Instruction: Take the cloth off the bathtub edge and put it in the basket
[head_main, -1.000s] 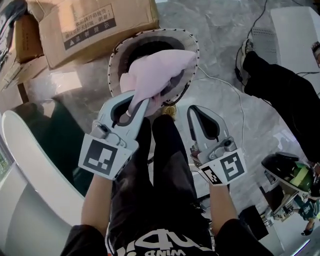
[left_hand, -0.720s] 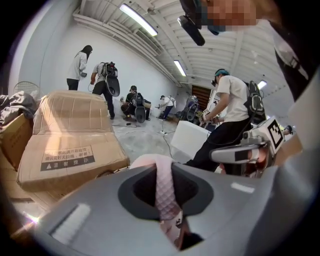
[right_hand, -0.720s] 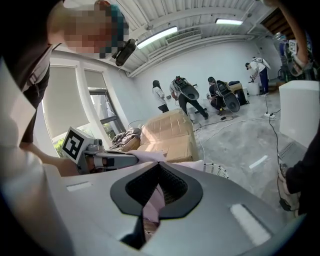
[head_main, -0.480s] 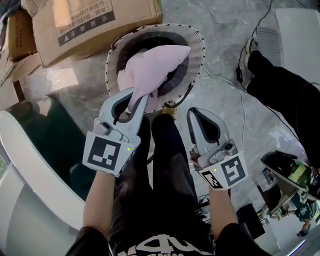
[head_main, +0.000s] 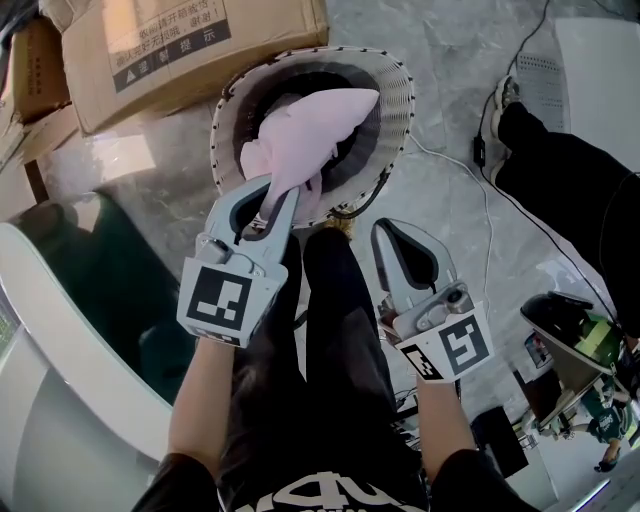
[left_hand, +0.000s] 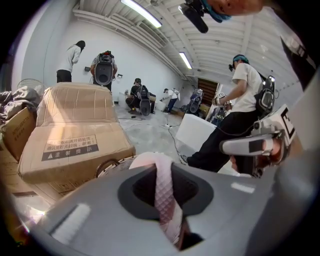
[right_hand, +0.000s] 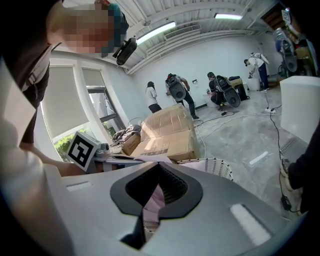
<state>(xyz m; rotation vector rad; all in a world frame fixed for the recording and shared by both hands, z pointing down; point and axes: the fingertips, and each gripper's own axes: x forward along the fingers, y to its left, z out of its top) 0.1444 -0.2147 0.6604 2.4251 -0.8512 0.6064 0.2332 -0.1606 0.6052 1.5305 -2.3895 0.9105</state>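
The round wicker basket (head_main: 402, 95) stands on the marble floor. A big cardboard box (head_main: 190, 40) sits just beyond its far rim. The white bathtub (head_main: 55, 320) curves along its near-left side, with a strip of bare floor between them. To the basket's right the floor is open, crossed by a thin cable (head_main: 483, 205), and farther right are another person's black-clad legs (head_main: 560, 170). The wearer's own legs come up to the basket's near rim.

The pink cloth (head_main: 315, 135) is bunched over the basket's dark mouth, with one end draped down over the near rim. The left gripper (head_main: 283, 192) hangs above that near rim, and its jaws are closed on the cloth's trailing end. In the left gripper view a quilted strip of the cloth (left_hand: 164, 195) comes over the tips of the left gripper (left_hand: 152, 159), runs through the window between the jaws and is pinched low down.

The right gripper (head_main: 386, 228) hovers just off the basket's near-right rim. Its jaws are together and grip nothing. In the right gripper view the tips of the right gripper (right_hand: 159, 164) meet, with the basket (right_hand: 217, 167) beyond them.
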